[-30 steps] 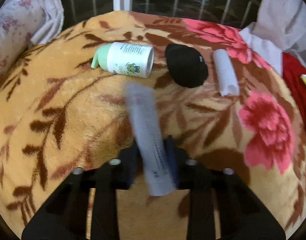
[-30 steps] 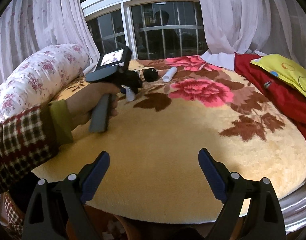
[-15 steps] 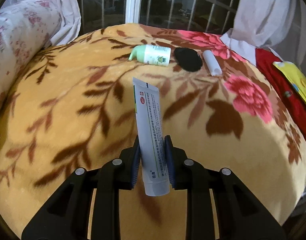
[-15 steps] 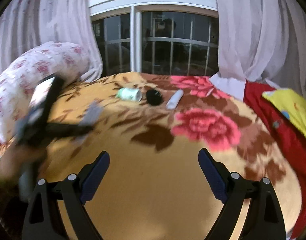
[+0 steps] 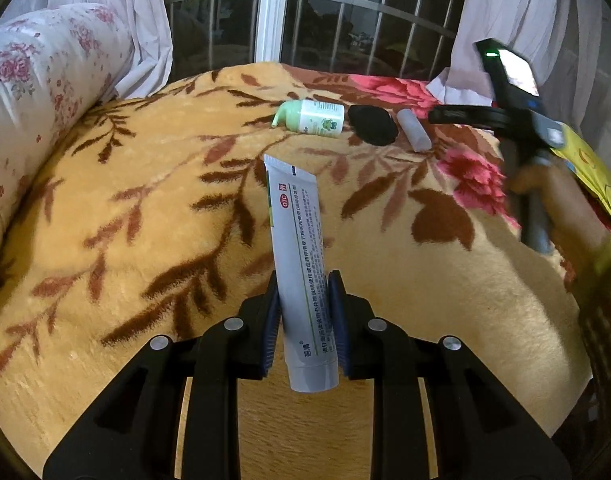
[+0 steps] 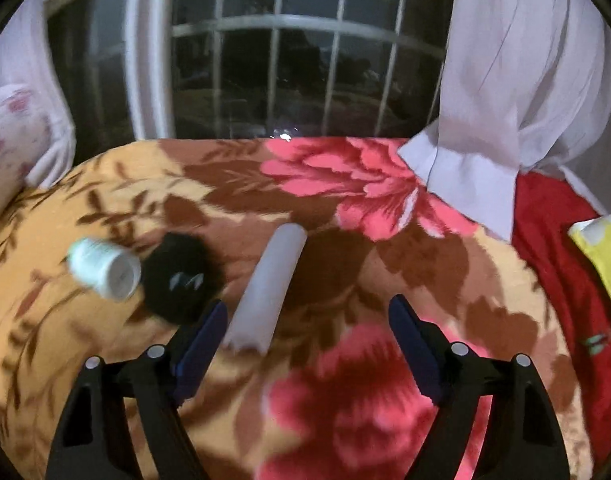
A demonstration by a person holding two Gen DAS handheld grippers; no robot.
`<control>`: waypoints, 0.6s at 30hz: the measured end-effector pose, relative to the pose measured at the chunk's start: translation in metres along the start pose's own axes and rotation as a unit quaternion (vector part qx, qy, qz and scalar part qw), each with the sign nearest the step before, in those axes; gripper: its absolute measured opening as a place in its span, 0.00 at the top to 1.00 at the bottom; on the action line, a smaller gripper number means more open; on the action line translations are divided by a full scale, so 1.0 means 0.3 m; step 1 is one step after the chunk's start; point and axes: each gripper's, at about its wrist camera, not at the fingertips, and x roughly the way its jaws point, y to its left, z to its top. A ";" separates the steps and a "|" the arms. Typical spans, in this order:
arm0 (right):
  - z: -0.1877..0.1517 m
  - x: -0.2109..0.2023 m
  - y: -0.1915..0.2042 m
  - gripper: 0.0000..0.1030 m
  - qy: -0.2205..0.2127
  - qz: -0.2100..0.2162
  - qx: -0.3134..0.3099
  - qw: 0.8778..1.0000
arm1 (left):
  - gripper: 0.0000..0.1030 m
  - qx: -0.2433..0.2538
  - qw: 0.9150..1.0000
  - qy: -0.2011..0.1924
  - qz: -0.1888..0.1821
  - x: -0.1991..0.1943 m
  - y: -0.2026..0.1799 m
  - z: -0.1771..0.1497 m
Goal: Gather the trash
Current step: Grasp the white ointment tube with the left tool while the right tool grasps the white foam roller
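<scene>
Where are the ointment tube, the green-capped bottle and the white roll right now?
ointment tube (image 5: 301,256), left wrist view, middle of its printed body.
green-capped bottle (image 5: 319,119), left wrist view, on its white label.
white roll (image 6: 267,284), right wrist view, midway along its length.

We see left hand-held gripper (image 5: 304,304) low in its own view, fingers (image 5: 271,320) closed flat on both sides of grey ointment tube (image 5: 301,264), tube upright, leaning slightly left, crimped end up. Right hand-held gripper (image 6: 307,330) has blue-padded fingers (image 6: 203,336) spread wide, nothing between pads, poised low over bed. From left wrist view we see right hand (image 5: 561,220) wrapped round its gripper handle at far right, blurred, gripper body pointing left.
</scene>
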 end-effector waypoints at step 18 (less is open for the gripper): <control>0.123 0.369 -0.001 0.51 0.156 0.028 0.090 0.983 | 0.77 0.010 1.000 0.005 -0.026 0.015 0.007 -0.015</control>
